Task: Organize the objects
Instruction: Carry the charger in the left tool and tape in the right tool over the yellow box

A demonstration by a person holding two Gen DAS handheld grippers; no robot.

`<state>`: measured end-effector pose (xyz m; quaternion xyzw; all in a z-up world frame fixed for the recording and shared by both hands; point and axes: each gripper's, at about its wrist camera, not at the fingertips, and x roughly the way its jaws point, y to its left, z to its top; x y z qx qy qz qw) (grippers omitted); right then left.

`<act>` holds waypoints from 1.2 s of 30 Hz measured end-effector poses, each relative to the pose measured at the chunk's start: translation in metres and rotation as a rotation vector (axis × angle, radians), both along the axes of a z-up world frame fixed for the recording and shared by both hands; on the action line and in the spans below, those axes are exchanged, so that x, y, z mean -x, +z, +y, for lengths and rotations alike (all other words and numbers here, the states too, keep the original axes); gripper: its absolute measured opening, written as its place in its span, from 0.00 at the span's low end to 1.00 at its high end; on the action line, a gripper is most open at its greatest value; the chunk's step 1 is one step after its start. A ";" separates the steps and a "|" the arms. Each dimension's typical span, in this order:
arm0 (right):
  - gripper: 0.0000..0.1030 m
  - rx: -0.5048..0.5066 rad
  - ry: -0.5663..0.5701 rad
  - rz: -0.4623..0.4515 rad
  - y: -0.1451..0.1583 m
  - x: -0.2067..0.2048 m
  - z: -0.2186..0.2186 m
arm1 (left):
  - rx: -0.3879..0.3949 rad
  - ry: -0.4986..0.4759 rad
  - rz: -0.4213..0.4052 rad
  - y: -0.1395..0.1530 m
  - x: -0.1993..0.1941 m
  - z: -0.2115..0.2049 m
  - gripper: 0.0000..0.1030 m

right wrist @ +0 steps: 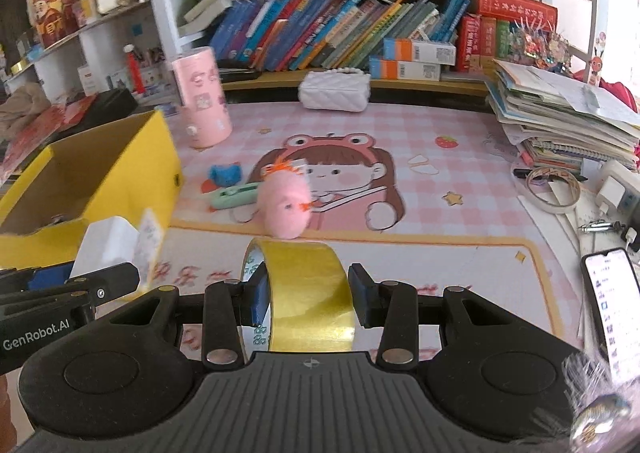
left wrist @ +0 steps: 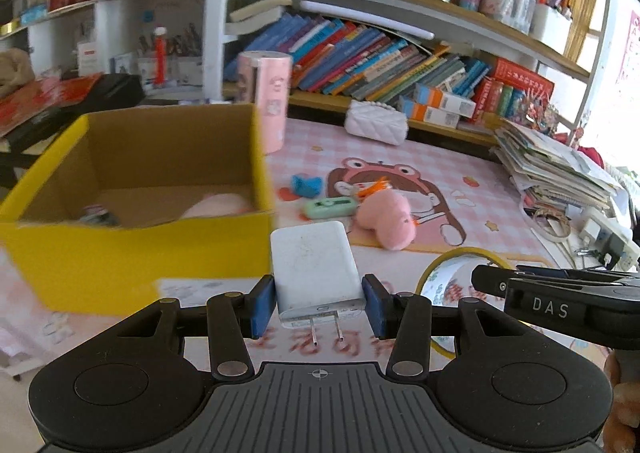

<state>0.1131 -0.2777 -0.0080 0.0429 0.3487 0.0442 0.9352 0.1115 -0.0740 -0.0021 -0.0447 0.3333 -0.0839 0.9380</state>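
1. My left gripper (left wrist: pixel 320 303) clamps a white rectangular plastic wall charger (left wrist: pixel 314 267) between its blue pads, prongs pointing back at the camera, just short of the open yellow cardboard box (left wrist: pixel 132 253). The hold sits low on the body; a jolt could pivot it out.
2. My right gripper (right wrist: pixel 308 295) pinches a roll of glossy yellow packing tape (right wrist: pixel 308 291) across its width, above the pink checked cartoon desk mat (right wrist: pixel 460 141). The slick film may let the roll rotate or slide free.
3. Both grippers crowd together beside the box; they could knock each other at the rim.
4. A pink plush toy (right wrist: pixel 284 209) and mint-green oblong case (right wrist: pixel 234 195) lie on the mat, near enough to be swept aside.
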 end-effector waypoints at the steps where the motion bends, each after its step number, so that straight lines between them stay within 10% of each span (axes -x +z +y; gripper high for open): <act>1: 0.37 -0.001 0.005 -0.002 0.001 0.006 0.007 | 0.002 0.008 0.000 0.001 0.005 0.007 0.44; 36: 0.37 -0.037 0.186 0.002 0.002 0.114 0.183 | -0.006 0.164 -0.036 0.013 0.118 0.167 0.44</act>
